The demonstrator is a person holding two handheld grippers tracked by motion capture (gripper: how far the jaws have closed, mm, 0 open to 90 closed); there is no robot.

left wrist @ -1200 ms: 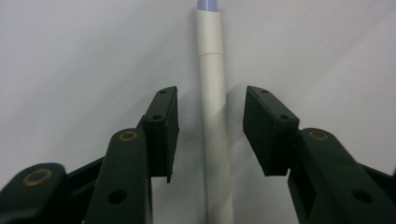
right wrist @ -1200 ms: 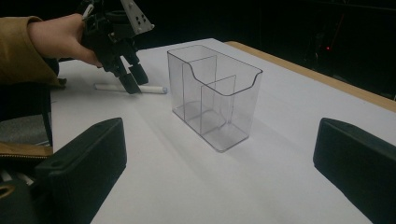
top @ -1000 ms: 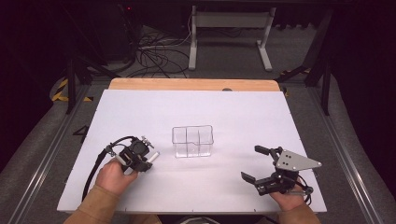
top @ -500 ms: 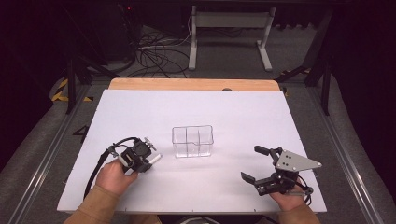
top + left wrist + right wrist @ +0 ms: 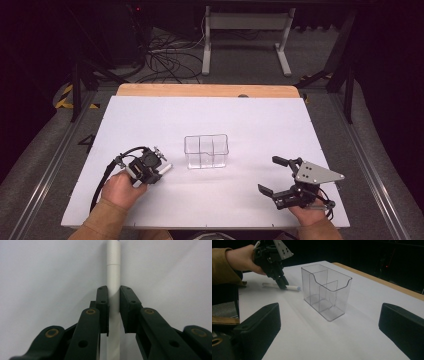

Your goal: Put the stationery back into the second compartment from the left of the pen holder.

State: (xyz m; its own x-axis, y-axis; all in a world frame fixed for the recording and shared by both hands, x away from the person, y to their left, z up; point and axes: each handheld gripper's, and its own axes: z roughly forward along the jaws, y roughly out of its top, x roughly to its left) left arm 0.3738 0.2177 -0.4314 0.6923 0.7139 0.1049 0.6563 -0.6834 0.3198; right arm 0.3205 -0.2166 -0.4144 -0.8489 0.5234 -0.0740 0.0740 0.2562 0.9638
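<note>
We find the left tongs [image 5: 114, 312] pointed down at the table [image 5: 250, 125], their jaws clamped on a white marker [image 5: 113, 275] that lies flat on the white surface. In the left gripper view the marker runs straight up between the two black jaws, its cap end beyond the tips. From the right gripper view we note the marker [image 5: 287, 286] lying just beside the left tongs' tips [image 5: 282, 283], a pale blue end facing the clear plastic organizer [image 5: 325, 291]. The organizer [image 5: 206, 150] stands upright near the middle of the table, divided into compartments, apart from the marker. The right tongs [image 5: 276, 176] rest well to the right near the front edge, jaws wide apart, nothing between them.
</note>
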